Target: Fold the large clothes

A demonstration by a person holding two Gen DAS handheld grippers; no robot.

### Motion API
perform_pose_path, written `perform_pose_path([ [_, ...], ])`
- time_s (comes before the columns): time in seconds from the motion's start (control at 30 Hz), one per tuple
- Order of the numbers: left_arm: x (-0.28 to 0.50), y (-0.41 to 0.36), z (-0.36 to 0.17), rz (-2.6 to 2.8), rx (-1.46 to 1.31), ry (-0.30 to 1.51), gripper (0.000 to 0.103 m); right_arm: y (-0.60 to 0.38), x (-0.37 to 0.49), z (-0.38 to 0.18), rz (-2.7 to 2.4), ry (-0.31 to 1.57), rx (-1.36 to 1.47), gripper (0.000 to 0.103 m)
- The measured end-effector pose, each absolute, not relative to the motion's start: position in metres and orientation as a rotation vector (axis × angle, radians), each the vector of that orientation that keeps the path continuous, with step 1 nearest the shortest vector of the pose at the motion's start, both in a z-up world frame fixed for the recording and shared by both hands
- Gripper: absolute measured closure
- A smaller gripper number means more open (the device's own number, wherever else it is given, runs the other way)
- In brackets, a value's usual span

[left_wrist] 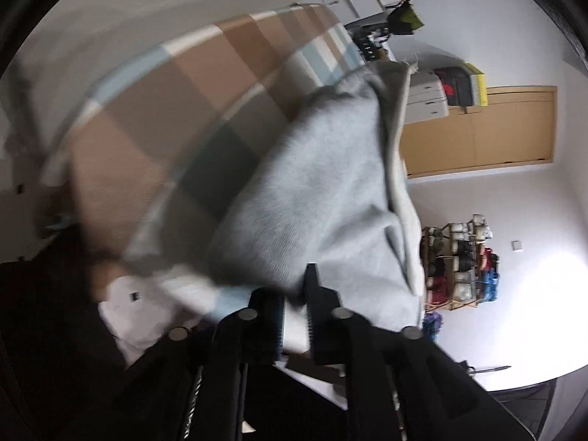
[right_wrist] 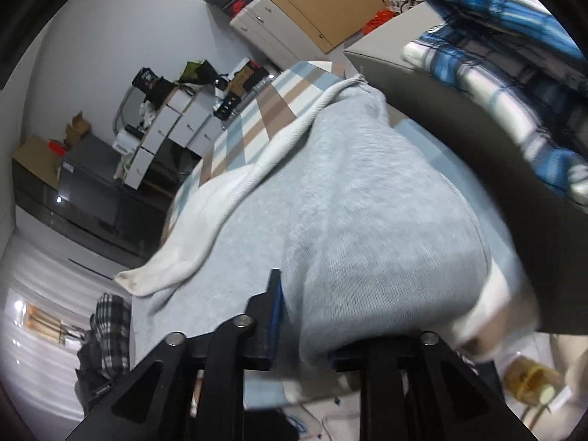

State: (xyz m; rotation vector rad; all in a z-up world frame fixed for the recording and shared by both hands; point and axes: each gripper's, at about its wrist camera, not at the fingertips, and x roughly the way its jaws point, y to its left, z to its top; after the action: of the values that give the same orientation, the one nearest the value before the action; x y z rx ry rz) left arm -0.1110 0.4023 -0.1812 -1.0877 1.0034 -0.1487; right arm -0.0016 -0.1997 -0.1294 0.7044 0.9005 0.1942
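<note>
Home bedroom, doubles as storage. Bed (right_wrist: 257,117) with checked brown, blue and white sheet; blue plaid bedding (right_wrist: 488,55) piled on a grey ledge at its edge. Wooden door (left_wrist: 514,128), white drawer units (right_wrist: 176,125), dark low cabinet (right_wrist: 92,191) with cardboard boxes (right_wrist: 36,154) on top, open rack (left_wrist: 459,268) stuffed with bags. White curtain (right_wrist: 33,330) in the corner.
</note>
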Motion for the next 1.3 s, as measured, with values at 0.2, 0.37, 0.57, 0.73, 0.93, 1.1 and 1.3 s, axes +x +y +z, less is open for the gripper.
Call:
perform_pose_path([
  [0.2,-0.106,0.382,-0.114,-0.177,-0.755,0.940,0.044,-0.194,-0.021,-0.093,0.207,0.856,0.540,0.049],
  [0.37,-0.059,0.299,-0.054,-0.221,-0.212,0.883,0.020,-0.154,-0.001,-0.049,0.281,0.715,0.215,0.024],
  [0.57,0.041,0.204,-0.084,-0.235,0.142,1.151,0.020,-0.125,0.031,-0.067,0.327,0.727,0.291,0.024],
  [0.73,0.088,0.140,-0.098,-0.240,0.365,1.145,0.020,-0.123,0.033,-0.105,0.351,0.670,0.454,0.022],
  [0.93,0.081,0.089,-0.121,-0.360,0.746,1.053,0.020,-0.141,0.022,-0.108,0.316,0.635,0.415,0.013],
  [1.1,0.082,0.079,-0.120,-0.457,0.832,1.015,0.020,-0.156,0.029,-0.114,0.338,0.675,0.516,0.011],
  [1.3,0.070,0.074,-0.113,-0.640,0.809,1.029,0.020,-0.154,0.025,-0.108,0.403,0.648,0.529,0.011],
])
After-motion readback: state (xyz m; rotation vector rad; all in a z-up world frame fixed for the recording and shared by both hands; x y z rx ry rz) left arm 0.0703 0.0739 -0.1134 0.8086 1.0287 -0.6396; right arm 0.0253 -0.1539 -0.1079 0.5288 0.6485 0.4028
